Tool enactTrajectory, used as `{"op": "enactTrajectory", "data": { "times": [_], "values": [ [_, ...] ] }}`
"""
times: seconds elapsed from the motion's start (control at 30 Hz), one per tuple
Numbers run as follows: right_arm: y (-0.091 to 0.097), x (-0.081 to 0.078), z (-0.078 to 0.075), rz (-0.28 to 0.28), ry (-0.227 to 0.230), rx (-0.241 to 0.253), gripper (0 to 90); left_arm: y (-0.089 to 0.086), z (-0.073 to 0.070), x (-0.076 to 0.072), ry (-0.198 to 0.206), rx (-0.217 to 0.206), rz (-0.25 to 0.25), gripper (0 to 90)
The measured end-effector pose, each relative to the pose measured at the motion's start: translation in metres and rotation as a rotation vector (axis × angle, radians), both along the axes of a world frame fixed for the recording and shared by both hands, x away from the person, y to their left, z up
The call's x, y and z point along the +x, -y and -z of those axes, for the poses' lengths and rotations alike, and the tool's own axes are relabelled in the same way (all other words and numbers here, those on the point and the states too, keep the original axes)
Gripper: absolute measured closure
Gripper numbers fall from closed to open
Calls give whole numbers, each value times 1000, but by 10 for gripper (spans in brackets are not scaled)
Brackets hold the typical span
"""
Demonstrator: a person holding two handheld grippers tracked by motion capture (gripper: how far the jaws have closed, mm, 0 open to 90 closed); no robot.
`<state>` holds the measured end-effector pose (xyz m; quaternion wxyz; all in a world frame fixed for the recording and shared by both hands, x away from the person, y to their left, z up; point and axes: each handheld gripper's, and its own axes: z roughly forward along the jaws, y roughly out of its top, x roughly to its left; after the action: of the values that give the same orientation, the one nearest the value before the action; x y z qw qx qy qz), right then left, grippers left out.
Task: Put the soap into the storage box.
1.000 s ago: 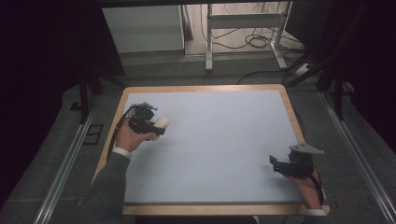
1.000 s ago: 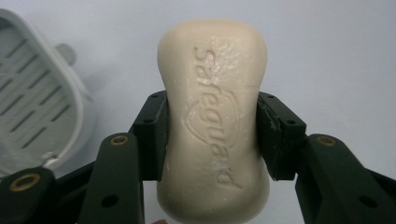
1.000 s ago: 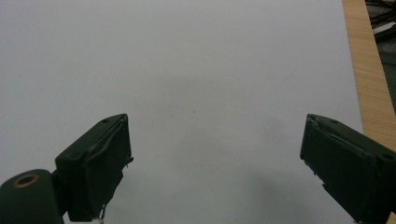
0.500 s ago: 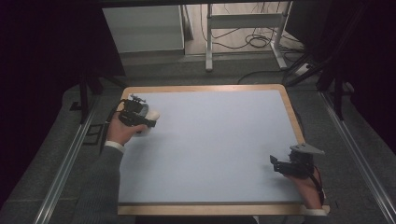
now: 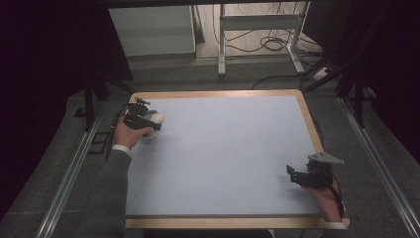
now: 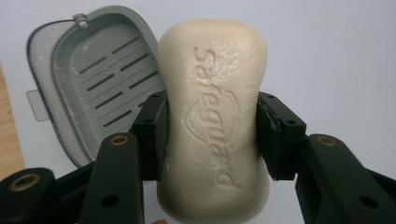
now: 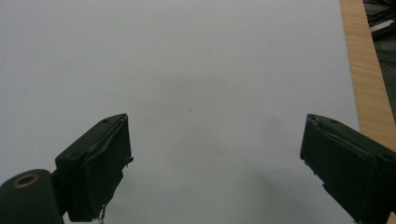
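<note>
Cream soap bar, grey slotted soap dish, black tongs, pale blue wood-edged table.

The high view is dim overall. Its left and right margins fall into near-black, while the table receives even, soft light from above and shows no glare. The floor beyond the table is brighter. Fine detail is soft and slightly grainy. The left gripper view is evenly lit and sharp on the soap, with slightly softer focus toward the bottom edge. The right gripper view is flat and diffuse; faint soft shadows lie on the table surface.
</note>
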<state>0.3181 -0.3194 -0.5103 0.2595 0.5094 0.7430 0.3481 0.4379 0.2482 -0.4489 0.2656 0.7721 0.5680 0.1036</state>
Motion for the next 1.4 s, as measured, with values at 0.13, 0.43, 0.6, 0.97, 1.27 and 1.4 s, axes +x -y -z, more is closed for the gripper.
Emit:
{"op": "enactTrajectory", "data": {
  "times": [0.13, 0.43, 0.6, 0.97, 1.27, 1.4],
  "values": [
    [1, 0, 0, 0, 0, 2, 86, -2, -3, 8, -8, 8, -14, 495],
    [2, 1, 1, 1, -3, 2, 86, -10, 7, 28, -55, 39, -65, 495],
    [2, 1, 1, 2, -7, 0, 86, -17, 15, 36, -65, 23, -117, 495],
    [3, 1, 3, 1, -10, -1, 86, -16, 27, 37, -71, 25, -153, 452],
    [0, 2, 4, -7, -20, -8, 86, -9, 0, 20, 30, -53, -94, 301],
    [0, 1, 4, -3, -19, -7, 86, -6, -4, 9, 56, -74, -48, 287]
  ]
}}
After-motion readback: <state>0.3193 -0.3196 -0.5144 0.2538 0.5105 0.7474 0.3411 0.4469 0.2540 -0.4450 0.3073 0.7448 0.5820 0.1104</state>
